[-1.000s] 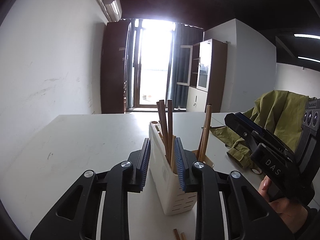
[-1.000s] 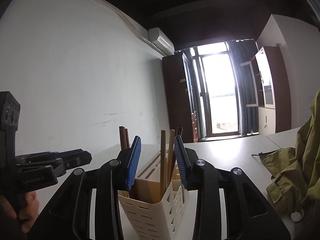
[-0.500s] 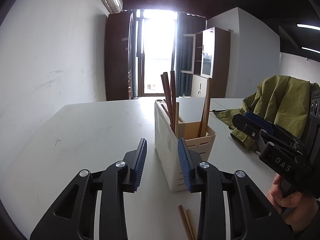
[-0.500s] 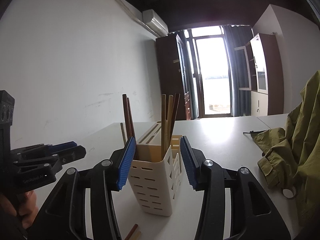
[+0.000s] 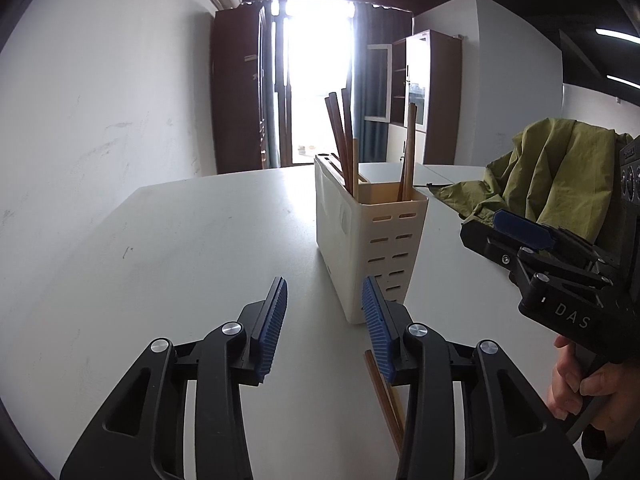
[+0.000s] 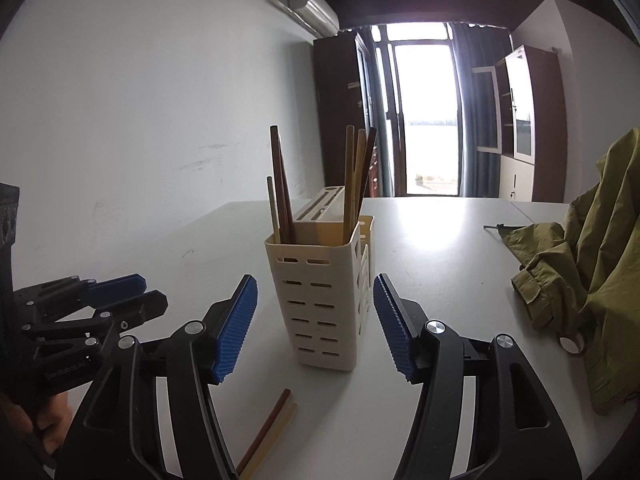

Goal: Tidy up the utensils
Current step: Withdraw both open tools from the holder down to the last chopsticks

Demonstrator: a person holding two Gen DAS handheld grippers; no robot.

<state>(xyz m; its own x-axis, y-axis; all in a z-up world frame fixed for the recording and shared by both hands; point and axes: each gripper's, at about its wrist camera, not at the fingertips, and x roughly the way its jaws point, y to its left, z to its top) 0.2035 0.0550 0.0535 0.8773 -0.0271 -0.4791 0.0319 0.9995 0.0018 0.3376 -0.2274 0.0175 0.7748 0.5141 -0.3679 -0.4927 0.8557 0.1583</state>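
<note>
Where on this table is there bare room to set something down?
Free: the wide stretch of table between the wall and the utensil holder, and the strip between holder and green jacket. Crowded: the near edge, with loose chopsticks and both grippers.

White table [image 6: 440, 248] bears slotted utensil holder [image 6: 320, 312], two loose chopsticks [image 6: 272, 428], green jacket [image 6: 592, 280].

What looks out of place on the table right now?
Two chopsticks lie loose on the white table just in front of the cream utensil holder, while the others stand inside it. An olive jacket is heaped at the table's right side.
</note>
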